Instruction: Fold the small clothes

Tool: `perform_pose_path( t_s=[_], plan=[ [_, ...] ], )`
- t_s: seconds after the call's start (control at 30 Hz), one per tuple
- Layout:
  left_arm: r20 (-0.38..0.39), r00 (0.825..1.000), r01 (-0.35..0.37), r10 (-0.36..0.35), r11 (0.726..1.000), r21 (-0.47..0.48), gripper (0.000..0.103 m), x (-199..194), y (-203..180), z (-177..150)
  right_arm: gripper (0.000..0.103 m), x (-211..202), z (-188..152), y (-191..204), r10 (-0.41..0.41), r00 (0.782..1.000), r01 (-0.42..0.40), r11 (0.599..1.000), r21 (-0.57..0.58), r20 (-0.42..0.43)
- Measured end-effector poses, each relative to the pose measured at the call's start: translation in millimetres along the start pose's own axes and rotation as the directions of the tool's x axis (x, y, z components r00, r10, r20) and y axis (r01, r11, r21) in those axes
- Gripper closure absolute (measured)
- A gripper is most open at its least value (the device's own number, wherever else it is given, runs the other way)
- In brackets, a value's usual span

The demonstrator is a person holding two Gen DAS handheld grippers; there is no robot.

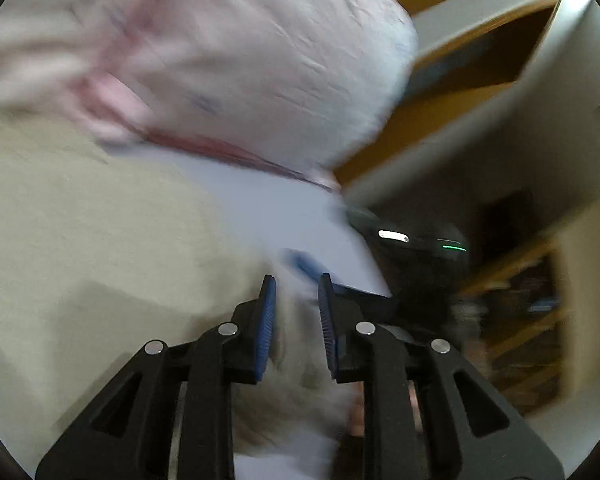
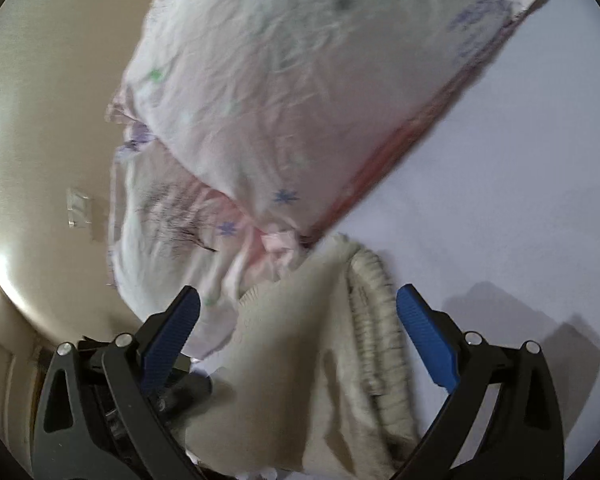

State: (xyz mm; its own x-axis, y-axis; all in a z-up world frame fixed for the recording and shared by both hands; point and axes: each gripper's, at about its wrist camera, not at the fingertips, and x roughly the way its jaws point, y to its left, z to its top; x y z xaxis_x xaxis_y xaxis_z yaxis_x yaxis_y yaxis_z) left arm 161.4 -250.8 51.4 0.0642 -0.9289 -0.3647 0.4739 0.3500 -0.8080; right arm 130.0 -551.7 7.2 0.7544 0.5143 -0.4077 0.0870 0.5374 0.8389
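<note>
A pale lavender tabletop (image 2: pixel 500 200) carries a pink printed garment (image 2: pixel 280 100) and, just beside it, a cream knit garment (image 2: pixel 320 340). The right hand-held gripper (image 2: pixel 298 320) hangs spread wide above the knit. The left hand-held gripper (image 1: pixel 297 312) shows a narrow gap with cream cloth blurred between; I cannot tell whether it grips. Wooden shelving (image 1: pixel 520 340) stands behind.

White tabletop (image 2: pixel 520 184); wooden shelving (image 1: pixel 528 320) beyond; beige floor (image 2: pixel 40 120).

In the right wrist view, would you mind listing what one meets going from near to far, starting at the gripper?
right gripper → cream knit garment → pink-edged white printed cloth
</note>
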Motion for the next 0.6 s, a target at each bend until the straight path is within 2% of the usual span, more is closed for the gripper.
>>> perform_pose_path(
  t_s=[0.03, 0.07, 0.13, 0.17, 0.2, 0.23, 0.3, 0.37, 0.4, 0.43, 0.5, 0.53, 0.6],
  plan=[
    [0.016, 0.999, 0.046, -0.047, 0.999, 0.02, 0.082, -8, -6, -2, 0.004, -1, 2, 1, -0.01, 1.0, 0.009, 1.0, -0.021, -0.024],
    [0.065, 0.996, 0.062, -0.067, 0.995, 0.078, 0.08, -29, -17, -5, 0.004, -1, 3, 3, -0.023, 0.999, 0.021, 0.999, -0.042, -0.043],
    [0.164, 0.986, -0.001, -0.021, 0.991, 0.134, 0.056, -67, -23, -11, 0.002, 5, 4, 6, -0.039, 0.995, 0.033, 0.997, -0.067, -0.092],
    [0.225, 0.97, -0.119, 0.09, 0.986, 0.12, 0.037, -92, -18, -15, 0.002, 9, 4, 7, -0.041, 0.992, 0.032, 0.997, -0.074, -0.117],
    [0.251, 0.955, -0.187, 0.155, 0.977, 0.106, 0.032, -99, -14, -13, 0.002, 18, 2, 9, -0.054, 0.986, 0.041, 0.996, -0.084, -0.156],
    [0.274, 0.925, -0.294, 0.262, 0.952, 0.082, 0.032, -112, -2, -17, 0.002, 28, -1, 11, -0.079, 0.979, 0.061, 0.993, -0.096, -0.19],
    [0.257, 0.874, -0.432, 0.413, 0.901, 0.023, 0.026, -124, 19, -26, 0.002, 46, -8, 12, -0.138, 0.959, 0.11, 0.986, -0.123, -0.249],
    [0.183, 0.82, -0.542, 0.543, 0.839, -0.06, 0.024, -123, 46, -30, 0.002, 62, -16, 11, -0.169, 0.938, 0.133, 0.982, -0.137, -0.302],
    [0.15, 0.808, -0.563, 0.569, 0.822, -0.085, 0.022, -116, 57, -31, 0.002, 66, -19, 12, -0.178, 0.932, 0.139, 0.98, -0.141, -0.315],
    [0.126, 0.807, -0.569, 0.578, 0.816, -0.102, 0.021, -114, 65, -30, 0.002, 67, -22, 15, -0.194, 0.933, 0.15, 0.976, -0.161, -0.304],
    [0.098, 0.837, -0.527, 0.538, 0.842, -0.117, 0.018, -101, 74, -32, 0.002, 69, -26, 19, -0.209, 0.93, 0.158, 0.97, -0.186, -0.302],
    [0.095, 0.845, -0.516, 0.527, 0.848, -0.119, 0.017, -100, 74, -31, 0.002, 70, -29, 21, -0.229, 0.927, 0.17, 0.962, -0.212, -0.296],
    [0.087, 0.843, -0.522, 0.531, 0.846, -0.11, 0.012, -86, 74, -28, 0.002, 73, -37, 26, -0.264, 0.923, 0.184, 0.942, -0.282, -0.28]
  ],
)
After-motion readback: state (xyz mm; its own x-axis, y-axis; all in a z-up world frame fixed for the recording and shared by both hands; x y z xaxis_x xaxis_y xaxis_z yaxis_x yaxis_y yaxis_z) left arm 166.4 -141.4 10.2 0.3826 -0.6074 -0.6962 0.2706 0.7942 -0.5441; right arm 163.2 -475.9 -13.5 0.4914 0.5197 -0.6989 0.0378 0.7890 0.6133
